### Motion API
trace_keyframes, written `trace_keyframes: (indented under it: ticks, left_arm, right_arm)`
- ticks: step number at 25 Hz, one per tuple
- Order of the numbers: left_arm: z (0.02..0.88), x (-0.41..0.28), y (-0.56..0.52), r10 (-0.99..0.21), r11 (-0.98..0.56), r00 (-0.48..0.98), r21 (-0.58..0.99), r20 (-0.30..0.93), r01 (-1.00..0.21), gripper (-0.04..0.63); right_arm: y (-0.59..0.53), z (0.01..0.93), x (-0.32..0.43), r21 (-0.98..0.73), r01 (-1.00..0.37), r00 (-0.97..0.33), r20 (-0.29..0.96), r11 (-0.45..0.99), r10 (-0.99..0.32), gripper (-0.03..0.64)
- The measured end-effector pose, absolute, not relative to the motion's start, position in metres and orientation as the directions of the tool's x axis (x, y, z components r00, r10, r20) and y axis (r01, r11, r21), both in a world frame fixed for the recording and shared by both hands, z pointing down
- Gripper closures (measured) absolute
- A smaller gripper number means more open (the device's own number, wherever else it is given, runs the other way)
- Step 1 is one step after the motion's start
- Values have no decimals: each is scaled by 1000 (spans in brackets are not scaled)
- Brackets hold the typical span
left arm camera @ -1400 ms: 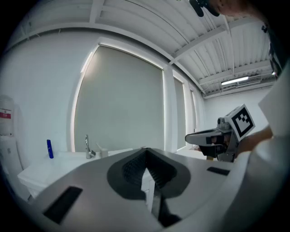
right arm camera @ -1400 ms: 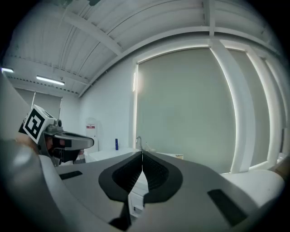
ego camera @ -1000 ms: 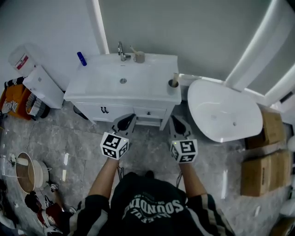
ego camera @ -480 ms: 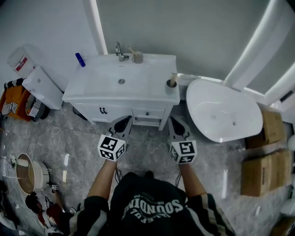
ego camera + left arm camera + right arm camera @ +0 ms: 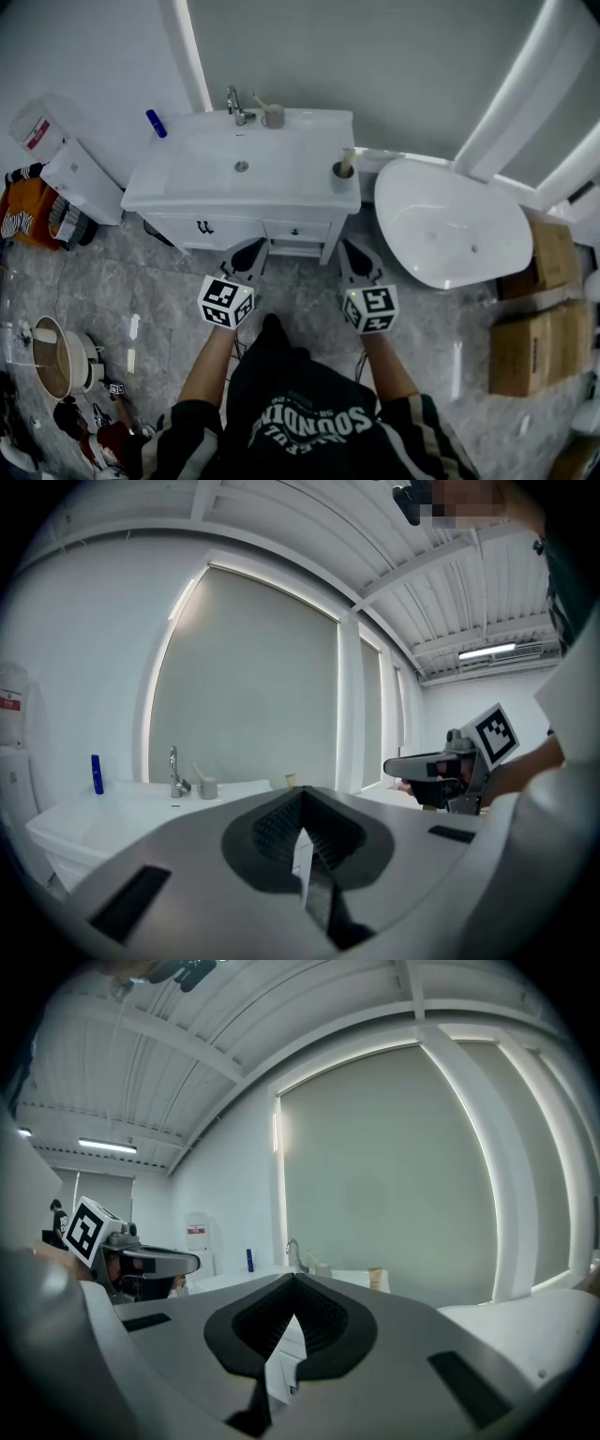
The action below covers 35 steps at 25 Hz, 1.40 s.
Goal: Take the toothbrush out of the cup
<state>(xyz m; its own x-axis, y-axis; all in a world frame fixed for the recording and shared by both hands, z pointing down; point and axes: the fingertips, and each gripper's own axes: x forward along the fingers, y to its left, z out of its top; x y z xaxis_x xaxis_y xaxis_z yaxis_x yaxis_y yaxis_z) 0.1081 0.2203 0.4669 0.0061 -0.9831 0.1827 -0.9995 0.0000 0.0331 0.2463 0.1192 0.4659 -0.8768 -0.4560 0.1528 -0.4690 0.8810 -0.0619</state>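
Note:
A grey cup (image 5: 342,175) with a pale-handled toothbrush (image 5: 347,159) upright in it stands on the front right corner of the white vanity (image 5: 187,192). It shows small in the right gripper view as the cup (image 5: 377,1280). A second cup (image 5: 273,116) with a stick in it stands beside the faucet (image 5: 234,101). My left gripper (image 5: 246,260) and right gripper (image 5: 354,262) hang side by side in front of the vanity drawers, well short of both cups. Both are shut and hold nothing. Their closed tips show as the left gripper (image 5: 302,795) and the right gripper (image 5: 292,1281).
A white bathtub (image 5: 450,225) sits right of the vanity, with cardboard boxes (image 5: 539,347) further right. A blue bottle (image 5: 156,123) stands at the vanity's back left. A white cabinet (image 5: 82,178), orange clothing (image 5: 21,214) and a wooden tub (image 5: 54,354) crowd the left floor.
A dark shoe has come forward between my arms. The vanity has slid slightly left in the head view. Both grippers stay where they were, still shut.

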Motion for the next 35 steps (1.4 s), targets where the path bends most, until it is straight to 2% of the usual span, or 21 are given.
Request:
trace_keyframes:
  ticks: [11, 20, 35]
  left_arm:
    - [480, 69, 144, -983, -51, 60, 57, 174, -997, 595]
    - [483, 4, 46, -971, -131, 141, 67, 194, -989, 595]
    - [489, -91, -90, -930, -271, 286, 97, 231, -958, 595]
  right_arm:
    - [63, 481, 207, -42, -482, -865, 182, 875, -467, 617]
    - [-11, 485, 128, -45, -490, -858, 199, 870, -473, 617]
    - [-129, 482, 16, -62, -583, -797, 241, 810, -555, 617]
